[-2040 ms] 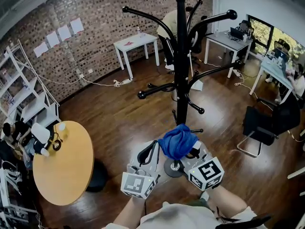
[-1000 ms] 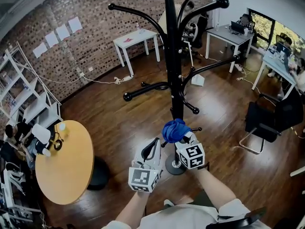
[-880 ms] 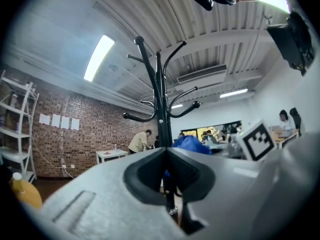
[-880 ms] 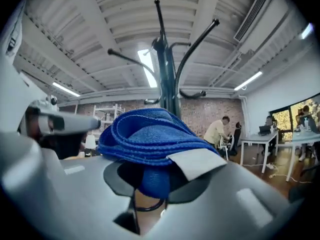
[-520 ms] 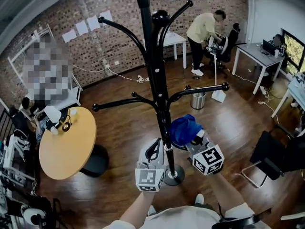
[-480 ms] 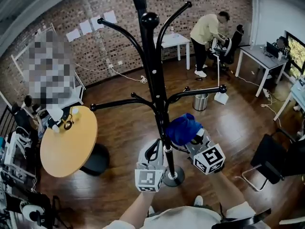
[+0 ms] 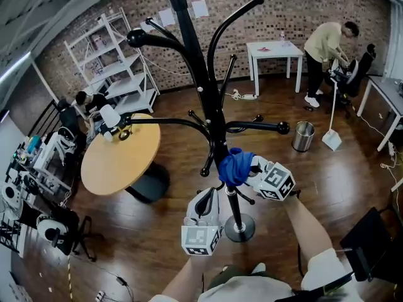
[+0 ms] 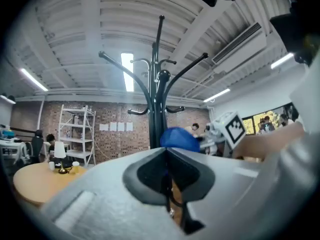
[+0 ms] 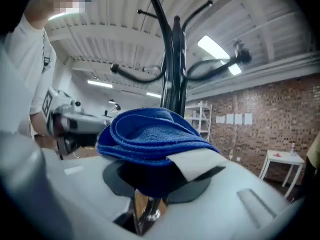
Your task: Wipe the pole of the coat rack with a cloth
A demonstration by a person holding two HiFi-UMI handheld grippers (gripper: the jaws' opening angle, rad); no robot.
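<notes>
The black coat rack pole (image 7: 200,87) rises from a round base (image 7: 240,228) on the wood floor. A bunched blue cloth (image 7: 236,166) lies against the lower pole, just under the lowest hooks. My right gripper (image 7: 249,171) is shut on that cloth and reaches in from the right. In the right gripper view the cloth (image 9: 150,134) fills the jaws of the right gripper (image 9: 152,171), with the pole (image 9: 175,74) behind it. My left gripper (image 7: 206,197) hangs left of the pole, below the cloth. In its own view the left gripper (image 8: 167,151) is shut and holds nothing; the pole (image 8: 158,109) stands ahead.
Curved rack arms (image 7: 252,126) stick out at several heights. A round wooden table (image 7: 119,162) stands to the left, white shelving (image 7: 113,49) behind it. A white table (image 7: 274,49), a person (image 7: 324,43) and a bin (image 7: 303,135) are at the back right.
The head view has swung round the rack, so the room behind has shifted. The blue cloth stays in my right gripper and now lies against the pole. The left gripper stays shut.
</notes>
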